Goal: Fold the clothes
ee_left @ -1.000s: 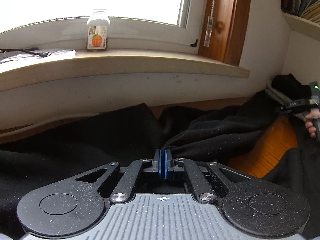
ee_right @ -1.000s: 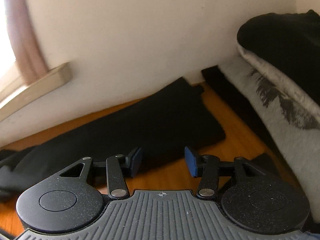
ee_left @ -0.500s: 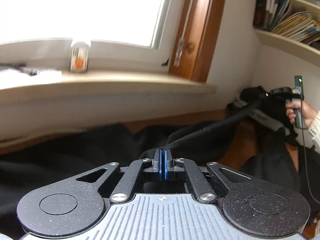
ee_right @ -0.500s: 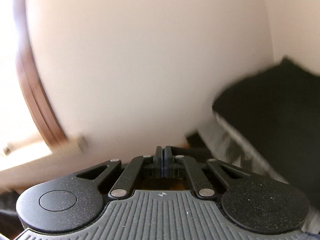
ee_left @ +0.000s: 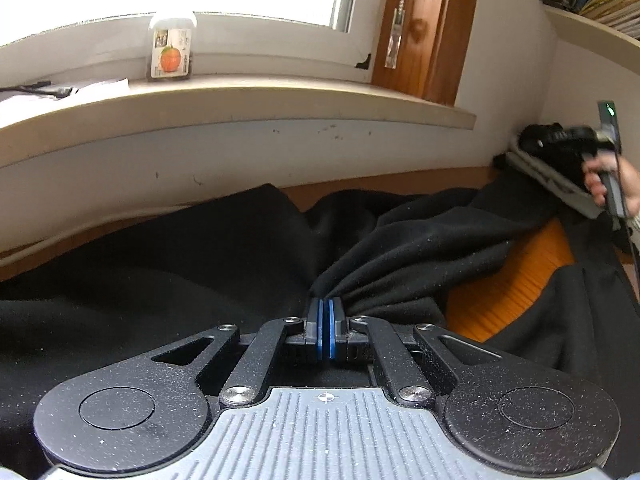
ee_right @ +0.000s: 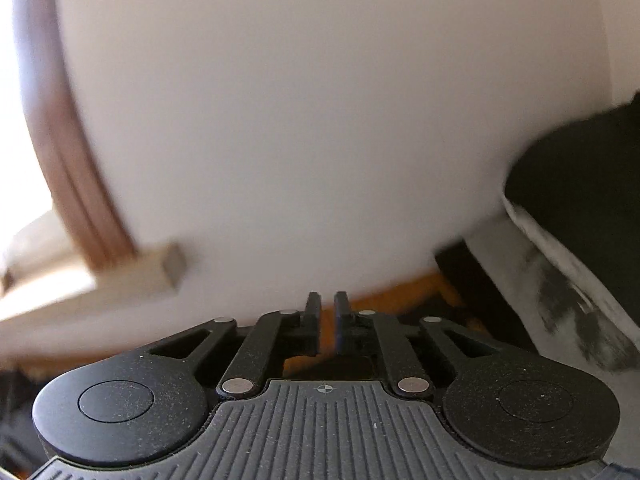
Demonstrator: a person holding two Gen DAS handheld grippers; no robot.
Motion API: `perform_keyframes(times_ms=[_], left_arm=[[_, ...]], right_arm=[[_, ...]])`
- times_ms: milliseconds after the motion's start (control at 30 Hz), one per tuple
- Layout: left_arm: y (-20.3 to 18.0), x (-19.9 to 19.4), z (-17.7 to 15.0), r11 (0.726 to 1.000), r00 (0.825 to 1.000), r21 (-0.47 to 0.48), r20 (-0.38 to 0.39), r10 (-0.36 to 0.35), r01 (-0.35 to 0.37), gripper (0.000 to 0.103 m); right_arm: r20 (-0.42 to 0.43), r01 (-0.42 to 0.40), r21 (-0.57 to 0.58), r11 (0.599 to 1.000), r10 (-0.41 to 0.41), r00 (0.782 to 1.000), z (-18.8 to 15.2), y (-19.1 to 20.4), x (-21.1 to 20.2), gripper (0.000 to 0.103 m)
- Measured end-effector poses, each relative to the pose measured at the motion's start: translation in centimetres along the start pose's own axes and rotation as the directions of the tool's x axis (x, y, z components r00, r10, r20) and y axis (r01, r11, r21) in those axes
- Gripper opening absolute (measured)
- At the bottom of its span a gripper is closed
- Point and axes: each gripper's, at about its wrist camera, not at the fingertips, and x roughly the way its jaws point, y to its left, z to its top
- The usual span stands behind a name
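Left gripper [ee_left: 325, 312]: clamped on black garment [ee_left: 420, 248] (orange desk [ee_left: 516, 280] exposed only here). Right gripper [ee_right: 328, 312]: narrow gap, empty, facing wall [ee_right: 300, 120].

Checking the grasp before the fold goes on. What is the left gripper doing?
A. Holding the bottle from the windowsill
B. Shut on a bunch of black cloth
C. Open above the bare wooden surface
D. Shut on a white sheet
B: the left gripper has its blue pads together, with the black cloth gathered into folds at its tips.
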Motion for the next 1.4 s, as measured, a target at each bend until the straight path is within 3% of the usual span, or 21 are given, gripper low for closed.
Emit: perform_keyframes(times_ms=[167, 433, 600, 833, 933, 1033, 1100, 1233, 1300, 1400], left_arm=[[-0.1, 0.0, -0.1, 1.000, 1.000, 0.004, 0.004, 0.008, -0.008, 0.003], [-0.2, 0.1, 0.0, 1.000, 1.000, 0.003, 0.003, 0.010, -0.010, 0.004], [-0.3, 0.0, -0.1, 1.000, 1.000, 0.005, 0.005, 0.012, -0.012, 0.003], [-0.3, 0.0, -0.1, 1.000, 1.000, 0.008, 0.007, 0.014, -0.014, 0.003], [-0.3, 0.0, -0.1, 1.000, 1.000, 0.010, 0.008, 0.014, -0.014, 0.003], [-0.2, 0.0, -0.1, 1.000, 1.000, 0.010, 0.013, 0.010, -0.011, 0.003], [-0.2, -0.1, -0.1, 1.000, 1.000, 0.009, 0.018, 0.007, -0.007, 0.003], [-0.1, -0.3, -0.1, 1.000, 1.000, 0.006, 0.031, 0.001, -0.001, 0.003], [0.0, -0.4, -0.1, 1.000, 0.999, 0.001, 0.038, -0.007, 0.007, 0.003], [0.1, -0.4, -0.1, 1.000, 0.999, -0.001, 0.038, -0.012, 0.012, 0.003]], right_arm=[[-0.061, 0.029, 0.018, 0.999, -0.028, 0.998, -2.1, -1.8, -0.2, 0.040], [-0.128, 0.099, 0.032, 0.995, -0.095, 0.987, -4.9, -3.8, 0.0, 0.041], [-0.105, 0.126, -0.009, 0.992, -0.126, 0.986, -4.6, -2.8, 1.1, 0.044], [-0.122, 0.029, -0.006, 1.000, -0.029, 0.992, -5.1, -0.9, 0.2, 0.045], [-0.145, 0.001, 0.038, 0.999, 0.004, 0.989, -5.6, -0.8, 0.0, 0.045], [-0.166, -0.074, 0.139, 0.988, 0.097, 0.981, -6.1, -1.1, -0.2, 0.045], [-0.163, -0.049, 0.080, 0.996, 0.061, 0.985, -6.3, -0.1, -0.4, 0.045], [-0.145, 0.081, 0.001, 0.997, -0.080, 0.986, -5.5, -0.4, 0.7, 0.045], [-0.132, 0.103, 0.031, 0.994, -0.098, 0.986, -5.0, -1.5, 0.8, 0.045], [-0.114, 0.057, 0.107, 0.993, -0.045, 0.992, -4.4, -2.7, 1.3, 0.045]])
